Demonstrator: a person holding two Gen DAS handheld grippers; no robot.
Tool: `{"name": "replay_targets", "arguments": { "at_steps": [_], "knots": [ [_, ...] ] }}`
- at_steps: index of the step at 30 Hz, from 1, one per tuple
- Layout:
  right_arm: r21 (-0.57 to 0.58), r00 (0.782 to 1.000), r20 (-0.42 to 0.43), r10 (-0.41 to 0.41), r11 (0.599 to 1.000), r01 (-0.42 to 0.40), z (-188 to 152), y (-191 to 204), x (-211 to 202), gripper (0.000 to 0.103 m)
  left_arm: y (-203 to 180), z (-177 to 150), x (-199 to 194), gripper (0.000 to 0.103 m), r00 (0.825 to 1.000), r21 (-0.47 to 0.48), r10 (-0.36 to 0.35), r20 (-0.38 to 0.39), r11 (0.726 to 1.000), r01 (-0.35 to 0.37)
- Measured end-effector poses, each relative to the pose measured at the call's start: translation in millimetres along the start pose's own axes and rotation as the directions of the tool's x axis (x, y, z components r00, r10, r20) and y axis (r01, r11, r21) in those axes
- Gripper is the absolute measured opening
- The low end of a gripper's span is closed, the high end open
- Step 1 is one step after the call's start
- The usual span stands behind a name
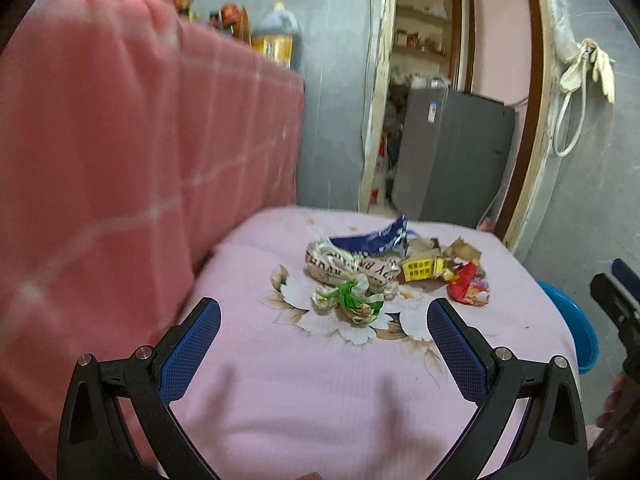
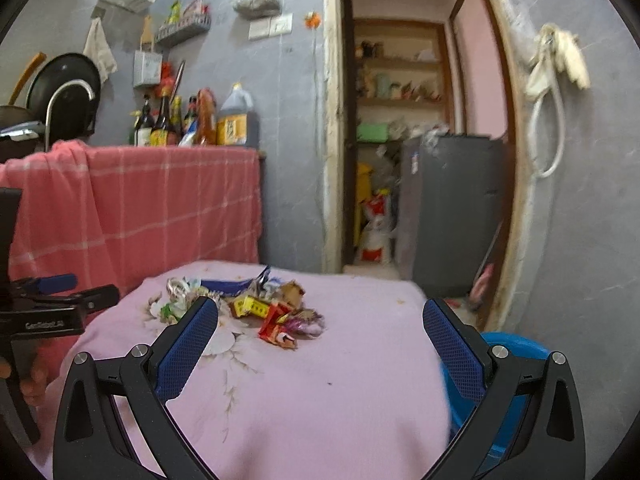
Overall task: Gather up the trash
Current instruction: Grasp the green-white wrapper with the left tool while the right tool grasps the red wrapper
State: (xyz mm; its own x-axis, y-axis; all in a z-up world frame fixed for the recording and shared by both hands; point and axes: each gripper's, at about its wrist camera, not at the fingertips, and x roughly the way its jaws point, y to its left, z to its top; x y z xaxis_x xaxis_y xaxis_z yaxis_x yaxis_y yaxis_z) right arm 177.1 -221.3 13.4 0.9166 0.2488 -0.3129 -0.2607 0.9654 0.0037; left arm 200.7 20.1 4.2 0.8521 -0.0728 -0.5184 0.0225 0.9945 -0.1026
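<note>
To clear the trash pile (image 1: pixel 396 272) heaped mid-way along the pink floral cloth (image 1: pixel 320 380), best take its nearest green wrapper (image 1: pixel 350 300) first, pinching low, since the left gripper (image 1: pixel 324 320) and right gripper (image 2: pixel 320 320) both hover spread wide and empty, just short of the pile.

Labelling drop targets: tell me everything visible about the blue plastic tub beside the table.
The blue plastic tub looks like smooth, bright blue plastic with a rounded rim. Only part shows: it sits lower than the pink floral tablecloth, at the table's right side near the grey wall, partly hidden by the cloth edge and the right gripper's finger. Its contents are hidden. In the left view it shows as a blue curve.
</note>
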Motion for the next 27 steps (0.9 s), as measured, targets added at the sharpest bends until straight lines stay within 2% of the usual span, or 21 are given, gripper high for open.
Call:
{"name": "replay_targets", "arguments": {
  "at_steps": [6,10,12,14,17,22,23,27],
  "knots": [
    [0.024,0.993,-0.110,0.038,0.999,-0.036,-4,-8,42,0.103,10,7,43,0.101,0.986,-0.036,-0.024,-0.163,0.999,0.019],
    [0.044,0.980,-0.188,0.069,0.997,-0.062,-5,-12,66,0.103,21,12,57,0.099,0.976,-0.072,-0.047,-0.213,0.997,0.033],
    [0.038,0.973,-0.218,0.081,0.997,-0.074,-6,-11,75,0.103,25,15,60,0.093,0.972,-0.095,-0.061,-0.225,0.995,0.040],
    [0.044,0.962,-0.254,0.104,0.994,-0.096,-6,-10,85,0.103,26,18,67,0.078,0.966,-0.120,-0.084,-0.245,0.991,0.056],
    [0.065,0.945,-0.292,0.151,0.988,-0.138,-7,-8,97,0.100,28,18,70,0.068,0.958,-0.140,-0.114,-0.264,0.987,0.078],
    [0.074,0.910,-0.367,0.191,0.982,-0.176,-11,2,117,0.075,21,20,75,0.051,0.953,-0.118,-0.133,-0.272,0.988,0.104],
    [0.086,0.902,-0.383,0.202,0.979,-0.183,-12,3,122,0.073,19,19,76,0.045,0.953,-0.116,-0.137,-0.272,0.987,0.109],
    [0.155,0.864,-0.437,0.248,0.968,-0.200,-18,1,138,0.050,18,18,76,0.032,0.947,-0.122,-0.156,-0.280,0.984,0.126]
  ]
}}
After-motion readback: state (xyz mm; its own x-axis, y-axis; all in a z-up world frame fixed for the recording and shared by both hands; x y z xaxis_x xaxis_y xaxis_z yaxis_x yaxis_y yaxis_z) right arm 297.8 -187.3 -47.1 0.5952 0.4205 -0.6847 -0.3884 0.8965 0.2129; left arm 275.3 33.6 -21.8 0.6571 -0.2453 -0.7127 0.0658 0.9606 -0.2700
